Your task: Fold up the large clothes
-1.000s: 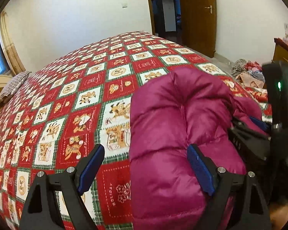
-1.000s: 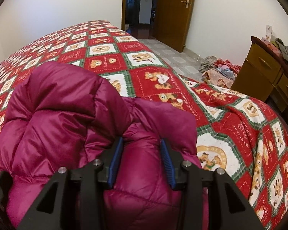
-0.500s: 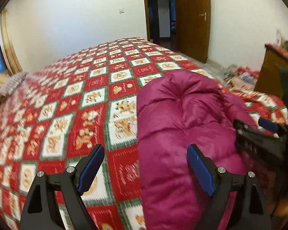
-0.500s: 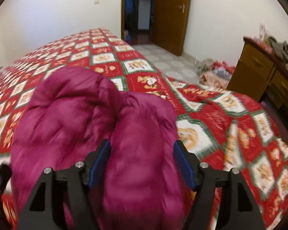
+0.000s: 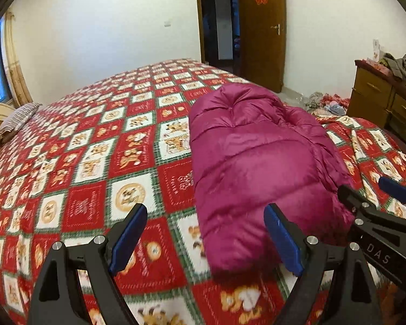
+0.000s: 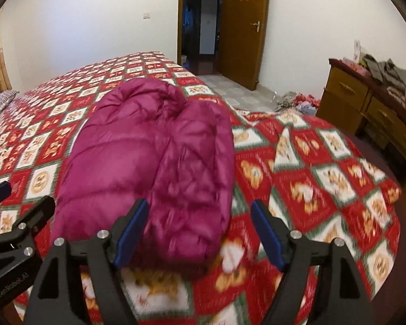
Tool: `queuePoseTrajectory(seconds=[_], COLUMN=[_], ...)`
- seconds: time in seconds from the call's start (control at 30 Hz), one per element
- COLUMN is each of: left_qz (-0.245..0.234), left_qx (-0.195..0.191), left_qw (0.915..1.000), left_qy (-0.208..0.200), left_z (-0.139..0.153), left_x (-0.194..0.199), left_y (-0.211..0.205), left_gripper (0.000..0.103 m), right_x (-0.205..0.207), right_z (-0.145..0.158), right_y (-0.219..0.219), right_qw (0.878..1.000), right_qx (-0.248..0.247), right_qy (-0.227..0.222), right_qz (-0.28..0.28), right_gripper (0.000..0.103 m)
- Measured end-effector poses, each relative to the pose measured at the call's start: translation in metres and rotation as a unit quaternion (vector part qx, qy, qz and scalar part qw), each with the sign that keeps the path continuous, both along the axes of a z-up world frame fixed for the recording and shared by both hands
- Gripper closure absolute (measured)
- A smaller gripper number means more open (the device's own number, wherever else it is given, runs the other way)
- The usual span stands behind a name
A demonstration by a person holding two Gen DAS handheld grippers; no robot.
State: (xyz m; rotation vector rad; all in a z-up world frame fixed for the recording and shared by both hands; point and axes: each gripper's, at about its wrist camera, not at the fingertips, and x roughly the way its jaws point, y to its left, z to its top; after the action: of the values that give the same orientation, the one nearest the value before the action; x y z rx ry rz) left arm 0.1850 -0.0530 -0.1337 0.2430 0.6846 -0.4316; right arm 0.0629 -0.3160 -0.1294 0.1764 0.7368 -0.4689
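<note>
Jacket (image 5: 257, 157): a magenta puffer lying folded into a thick, rounded bundle on the bedspread, filling the centre of both views, hood end pointing toward the upper part of the frame
Why it is lying so: the padding is springing up instead of lying flat, so the bundle is sitting high; judging by its compact shape, the folding is looking close to finished
Left gripper (image 5: 205, 241): hanging at the lower edge of its own view with blue pads spread wide, gripping nothing; its right pad is showing in front of the near left corner of the jacket, contact unclear
Right gripper (image 6: 200, 235): at the lower centre of its own view, fingers parted and empty, the left pad overlapping the jacket's near edge, the right pad over bare bedspread
Change from a second ago: the right gripper was pinching a fold of the jacket with fingers nearly together and is now releasing it; both cameras are sitting further back, showing more quilt in front of the bundle
Bedspread (image 6: 324, 178): red, white and green Christmas patchwork, rumpled toward the right edge
Dresser (image 6: 365, 103): wooden, at the right, clothes piled on top
Door (image 5: 262, 27): brown, standing open at upper centre
</note>
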Motion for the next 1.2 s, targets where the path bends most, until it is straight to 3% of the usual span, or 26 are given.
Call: queuePoseTrajectory(seconds=[0.23,0.5,0.87,1.2], left_qz=[0.035,0.058,0.039,0.032], left_qx=[-0.036,-0.088,-0.095,-0.099], left_qw=[0.9977,0.9903,0.9834,0.9804], left_qy=[-0.044,-0.091,-0.149,-0.167], left_z=[0.027,0.068,0.102,0.111], left_x=[-0.039,-0.078,-0.114,-0.122], left_y=[0.033,0.061,0.065,0.064], left_gripper=[0.014,0.014,0.014,0.013], right_x=[-0.039,-0.077,-0.114,-0.121], right_z=[0.010,0.055,0.102,0.111], right_y=[0.019,0.037,0.051,0.049], right_qw=[0.999,0.994,0.982,0.979], right_qx=[-0.023,-0.051,-0.076,-0.069], right_qy=[-0.035,-0.096,-0.172,-0.192], right_qz=[0.000,0.007,0.010,0.014], right_gripper=[0.020,0.013,0.008,0.008])
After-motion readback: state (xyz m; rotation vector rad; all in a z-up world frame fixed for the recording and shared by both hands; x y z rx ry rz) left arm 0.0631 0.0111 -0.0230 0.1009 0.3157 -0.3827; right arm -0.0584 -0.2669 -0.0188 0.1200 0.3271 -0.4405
